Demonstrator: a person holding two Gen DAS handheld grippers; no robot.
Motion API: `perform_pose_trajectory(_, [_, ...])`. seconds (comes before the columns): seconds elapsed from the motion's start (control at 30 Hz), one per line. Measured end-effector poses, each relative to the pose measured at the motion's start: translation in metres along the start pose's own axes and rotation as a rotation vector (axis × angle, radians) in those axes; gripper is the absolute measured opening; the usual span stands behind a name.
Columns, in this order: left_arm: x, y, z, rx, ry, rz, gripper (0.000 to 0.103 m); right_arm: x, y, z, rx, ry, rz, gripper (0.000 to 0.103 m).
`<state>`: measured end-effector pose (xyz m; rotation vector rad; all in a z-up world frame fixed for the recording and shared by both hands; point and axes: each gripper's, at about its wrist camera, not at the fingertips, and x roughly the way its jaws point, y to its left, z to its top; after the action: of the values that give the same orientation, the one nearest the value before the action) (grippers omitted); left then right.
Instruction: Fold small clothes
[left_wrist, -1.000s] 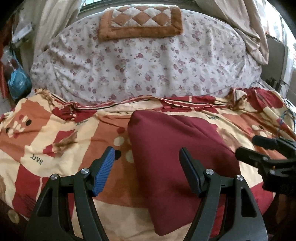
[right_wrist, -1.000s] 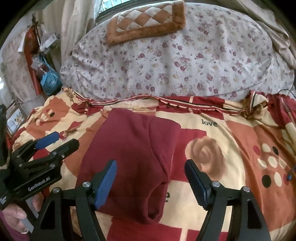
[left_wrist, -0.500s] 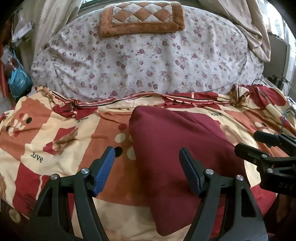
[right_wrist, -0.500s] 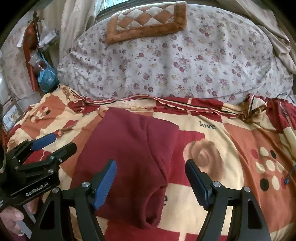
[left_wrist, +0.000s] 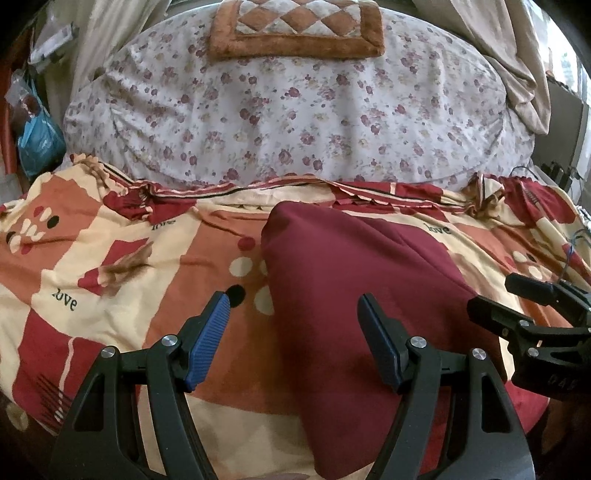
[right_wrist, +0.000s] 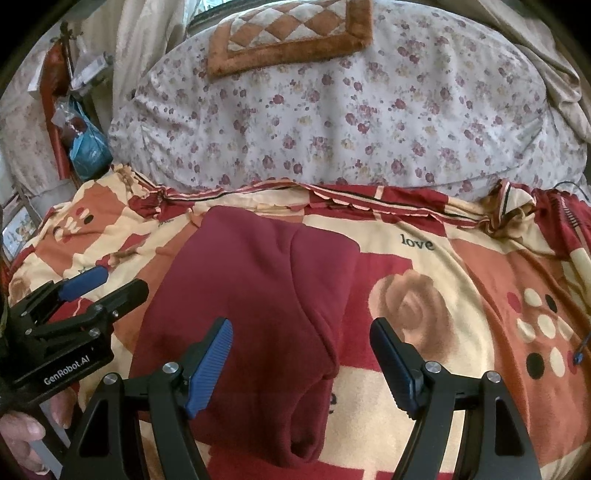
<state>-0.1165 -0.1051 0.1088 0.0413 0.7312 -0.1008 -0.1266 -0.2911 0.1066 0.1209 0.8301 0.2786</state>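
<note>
A dark red folded garment (left_wrist: 354, 302) (right_wrist: 251, 306) lies flat on a patterned red, orange and cream blanket (left_wrist: 110, 295) (right_wrist: 461, 295). My left gripper (left_wrist: 293, 308) hovers open over the garment's left edge, nothing between its blue pads. My right gripper (right_wrist: 301, 332) hovers open over the garment's right folded edge, also holding nothing. Each gripper shows in the other's view: the right one (left_wrist: 524, 306) at the far right, the left one (right_wrist: 92, 291) at the far left, with a hand (right_wrist: 26, 435) beneath it.
A floral-covered mattress (left_wrist: 295, 110) rises behind the blanket, with a brown checked cushion (left_wrist: 295, 29) on top. A blue plastic bag (left_wrist: 37, 140) hangs at the far left. Beige curtains (left_wrist: 517, 55) hang at the right. A thin cable (right_wrist: 580, 350) lies at the blanket's right edge.
</note>
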Motion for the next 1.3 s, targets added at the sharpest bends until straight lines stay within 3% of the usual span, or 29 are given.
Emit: perform_pose_trajectory(1.3, [0.005,0.001,0.003,-0.003,-0.003,0.005,0.072,0.011,0.005,0.002,-0.019,0.018,0.004,0.075])
